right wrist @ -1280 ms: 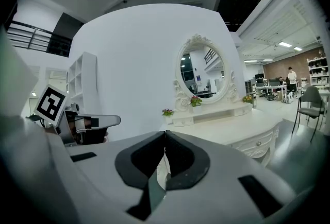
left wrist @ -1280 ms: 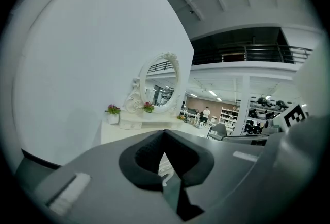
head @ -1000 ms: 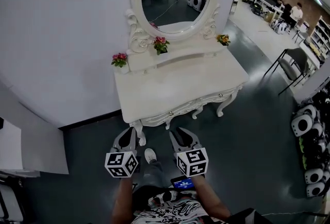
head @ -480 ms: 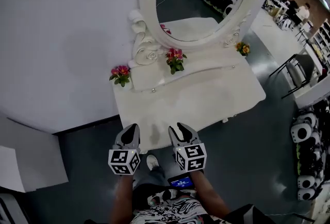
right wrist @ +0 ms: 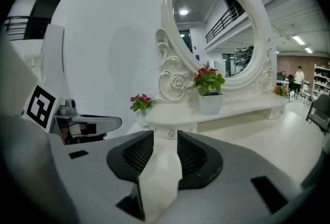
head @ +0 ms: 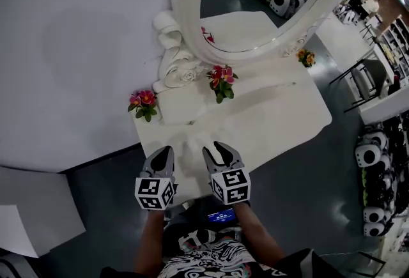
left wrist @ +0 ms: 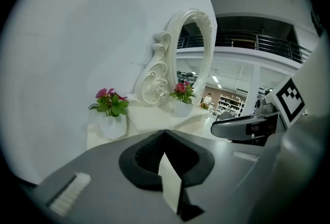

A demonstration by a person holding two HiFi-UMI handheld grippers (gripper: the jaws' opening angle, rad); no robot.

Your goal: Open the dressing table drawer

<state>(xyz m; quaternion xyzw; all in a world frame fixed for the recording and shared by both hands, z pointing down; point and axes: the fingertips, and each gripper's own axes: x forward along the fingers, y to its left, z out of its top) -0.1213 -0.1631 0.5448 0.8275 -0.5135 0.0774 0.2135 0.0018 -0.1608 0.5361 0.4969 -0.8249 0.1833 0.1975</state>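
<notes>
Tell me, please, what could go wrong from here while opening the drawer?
The right gripper, its jaws opening and empty, points toward a small knob just below the shelf; the flower pot on that shelf could be knocked over. The left gripper, jaws shut, is close beside it, so the two might collide.

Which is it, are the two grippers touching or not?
Apart. The head view shows bare table between the left gripper and the right gripper, whose empty jaws are opening.

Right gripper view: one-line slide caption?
Right tongs opening, nothing between them, above the white dressing table, facing a flower pot and the oval mirror.
</notes>
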